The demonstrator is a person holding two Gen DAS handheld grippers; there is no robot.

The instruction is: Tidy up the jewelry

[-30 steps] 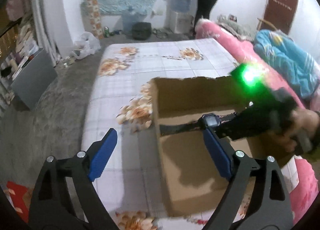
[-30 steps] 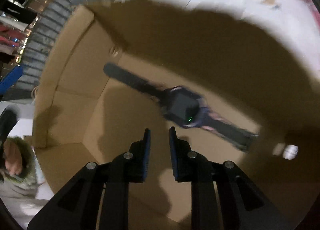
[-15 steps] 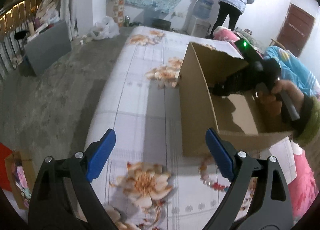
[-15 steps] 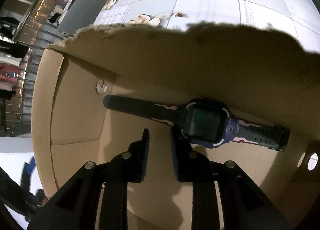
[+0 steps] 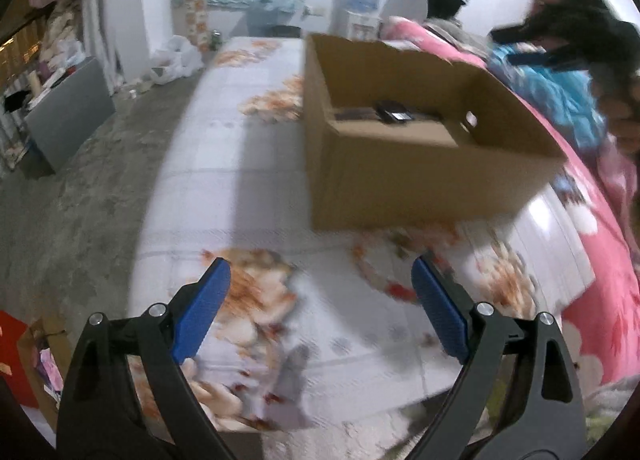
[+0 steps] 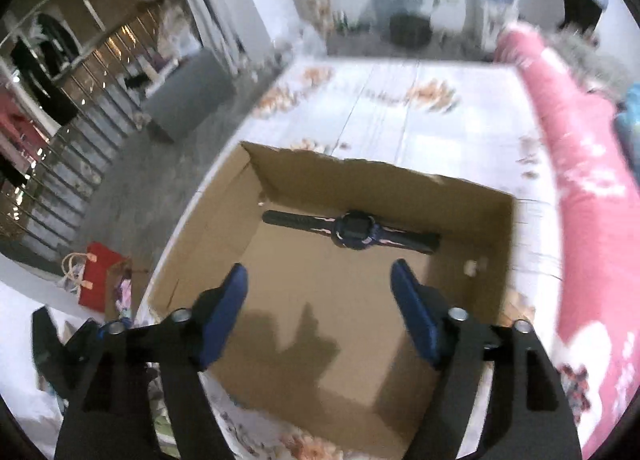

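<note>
one watch lies flat in my cardboard box, along the far wall, strap running left to right, face up. my right gripper hangs spread above the box; my left gripper gapes over the floral tablecloth. pink bedding beside it, concrete floor around.

Light: dim indoor, cool and bluish, brightest on the white walls.
Shadows: the right gripper throws a dark shadow on the floor of the cardboard box, so light comes from above and behind.
Blur: strong motion smear on the flowered tablecloth in both views.
Edges: fisheye bending, black corners.
</note>
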